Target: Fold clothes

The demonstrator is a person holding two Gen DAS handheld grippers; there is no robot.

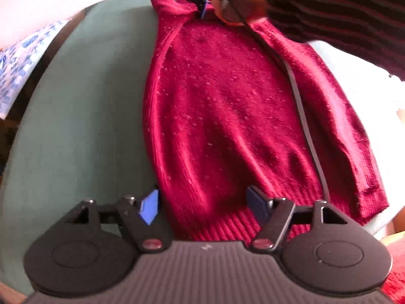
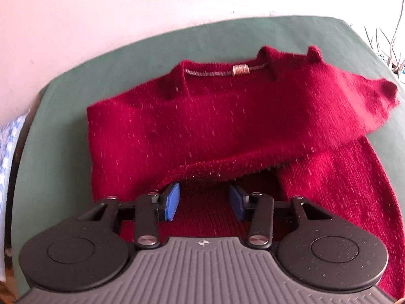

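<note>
The speckled crimson knitted sweater (image 1: pixel 222 116) is being folded on the green table (image 1: pixel 83 116), one sleeve already laid across, with the left gripper (image 1: pixel 202 206) and right gripper (image 2: pixel 204 201) being held apart, gripping nothing.

The left wrist view sits just behind the left tool (image 1: pixel 202 202), tilted steeply down, close over the ribbed hem of the red sweater (image 1: pixel 222 116), looking along its length toward the collar. The right tool (image 1: pixel 202 5) shows at the far end, well ahead of the left one. The right wrist view sits just behind the right tool (image 2: pixel 204 200), also tilted steeply down and close, facing the collar across the green desk (image 2: pixel 76 96) toward a pale wall (image 2: pixel 126 7). Both views share the sweater and the desk.
</note>
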